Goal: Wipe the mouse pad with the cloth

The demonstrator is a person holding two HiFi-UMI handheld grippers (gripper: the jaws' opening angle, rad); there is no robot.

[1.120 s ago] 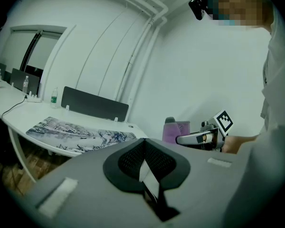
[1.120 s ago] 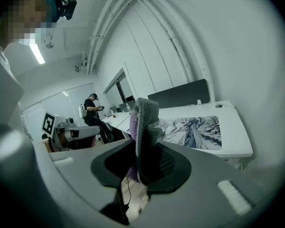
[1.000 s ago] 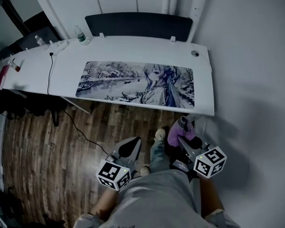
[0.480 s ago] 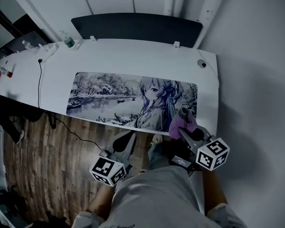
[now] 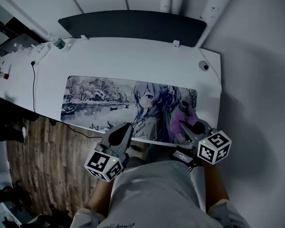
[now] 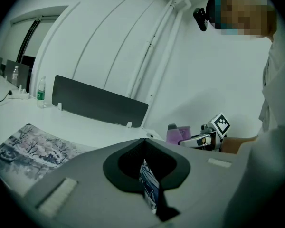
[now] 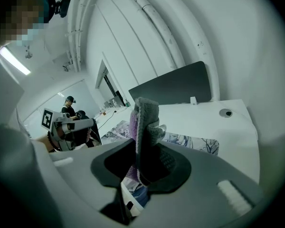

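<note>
While the right gripper (image 7: pixel 142 161) is clamped on the cloth (image 7: pixel 145 120), the left gripper (image 6: pixel 145 164) has its jaws together with nothing between them; only a thin slit is left, and printed pattern shows through it.

- Cloth: purple and grey, bunched, sticking up out of the right jaws. In head view it sits over the right end of the mouse pad (image 5: pixel 109 101), near the front edge. Can't tell if it touches the pad.
- Mouse pad: long printed mat, flat on the white desk (image 5: pixel 133 61), running most of the desk's width along the front.
- Left gripper: at the pad's front edge, about mid-length, well apart from the right one.
- Desk back: dark partition panel (image 5: pixel 133 25); water bottle (image 5: pixel 57 42) at back left, cable (image 5: pixel 34 87) on the left, round grommet (image 5: pixel 205 66) at right.
</note>
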